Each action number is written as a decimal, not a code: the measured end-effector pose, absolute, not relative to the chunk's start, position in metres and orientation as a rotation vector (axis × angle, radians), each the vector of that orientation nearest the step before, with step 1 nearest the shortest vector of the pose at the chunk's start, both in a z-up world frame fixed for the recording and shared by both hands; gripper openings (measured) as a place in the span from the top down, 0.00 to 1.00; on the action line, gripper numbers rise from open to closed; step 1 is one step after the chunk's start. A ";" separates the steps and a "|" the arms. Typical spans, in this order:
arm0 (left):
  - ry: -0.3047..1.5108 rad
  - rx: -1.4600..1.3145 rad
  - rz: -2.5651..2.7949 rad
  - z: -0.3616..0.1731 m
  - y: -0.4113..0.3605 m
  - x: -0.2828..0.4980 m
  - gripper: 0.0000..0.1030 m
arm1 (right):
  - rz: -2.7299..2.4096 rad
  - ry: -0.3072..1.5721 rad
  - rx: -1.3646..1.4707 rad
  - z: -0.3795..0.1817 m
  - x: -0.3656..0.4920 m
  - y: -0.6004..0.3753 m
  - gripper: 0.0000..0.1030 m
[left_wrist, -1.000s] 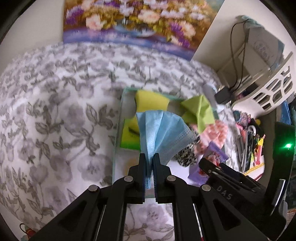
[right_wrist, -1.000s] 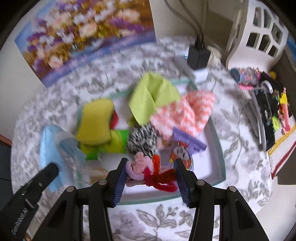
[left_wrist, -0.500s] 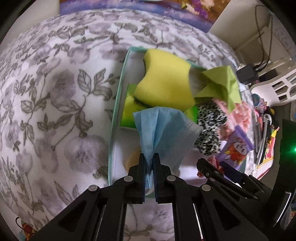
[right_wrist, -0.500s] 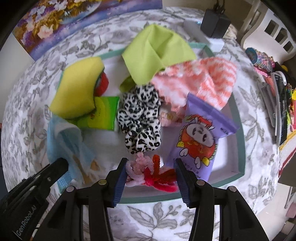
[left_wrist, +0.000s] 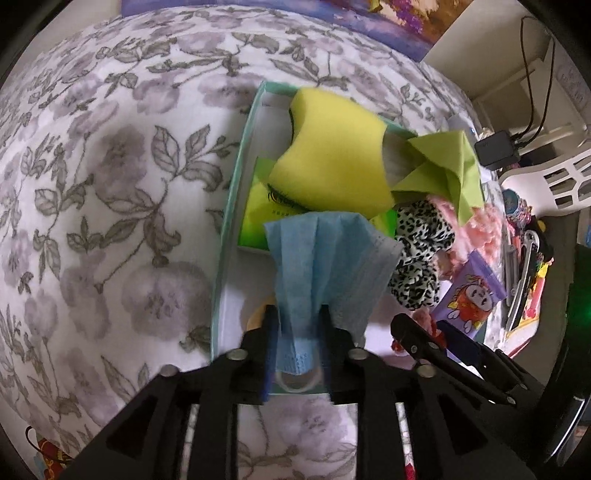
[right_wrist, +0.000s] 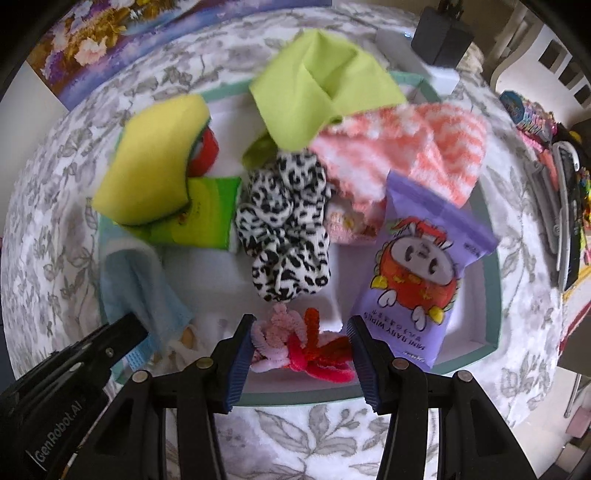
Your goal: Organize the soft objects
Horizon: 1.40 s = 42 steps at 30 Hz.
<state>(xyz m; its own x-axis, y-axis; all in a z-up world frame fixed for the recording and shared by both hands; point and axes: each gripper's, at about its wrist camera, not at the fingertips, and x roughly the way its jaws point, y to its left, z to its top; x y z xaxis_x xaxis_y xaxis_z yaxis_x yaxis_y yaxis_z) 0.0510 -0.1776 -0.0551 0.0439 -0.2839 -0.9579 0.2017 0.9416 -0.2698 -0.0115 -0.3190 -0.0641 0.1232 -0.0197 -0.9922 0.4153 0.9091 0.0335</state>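
A teal-rimmed white tray [right_wrist: 495, 258] holds a yellow sponge [right_wrist: 155, 158], a green cloth [right_wrist: 317, 88], a leopard-print scrunchie [right_wrist: 284, 229], a pink fuzzy sock [right_wrist: 399, 147] and a purple wipes pack [right_wrist: 417, 280]. My left gripper [left_wrist: 297, 321] hangs over the tray's near left corner. Its jaws are opening, and the blue face mask [left_wrist: 325, 258] stands loosely between them, drooping into the tray. My right gripper [right_wrist: 300, 325] is shut on a pink and red pipe-cleaner bundle [right_wrist: 295, 347], low over the tray's front edge.
The tray sits on a grey floral tablecloth [left_wrist: 110, 184]. A black charger [right_wrist: 443, 33] and a white basket [left_wrist: 554, 181] stand behind it. Pens and small clutter [right_wrist: 565, 206] lie to the right. A flower painting [right_wrist: 110, 40] leans at the back.
Both grippers have sunk towards the tray, so its contents look larger. The left jaws, shut tight on the mask before, have parted. The right grip on the bundle is unchanged.
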 end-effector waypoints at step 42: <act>1.368 0.018 -0.147 -0.028 -0.131 0.066 0.09 | -0.294 1.252 0.370 -0.017 -0.017 -0.319 0.00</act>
<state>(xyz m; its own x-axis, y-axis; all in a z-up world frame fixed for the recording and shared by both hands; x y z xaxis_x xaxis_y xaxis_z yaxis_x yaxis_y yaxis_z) 0.0663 -0.1306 -0.0282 0.1941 -0.0948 -0.9764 0.1152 0.9906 -0.0732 -0.0173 -0.3194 -0.0174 0.2891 -0.0141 -0.9572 0.4127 0.9040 0.1113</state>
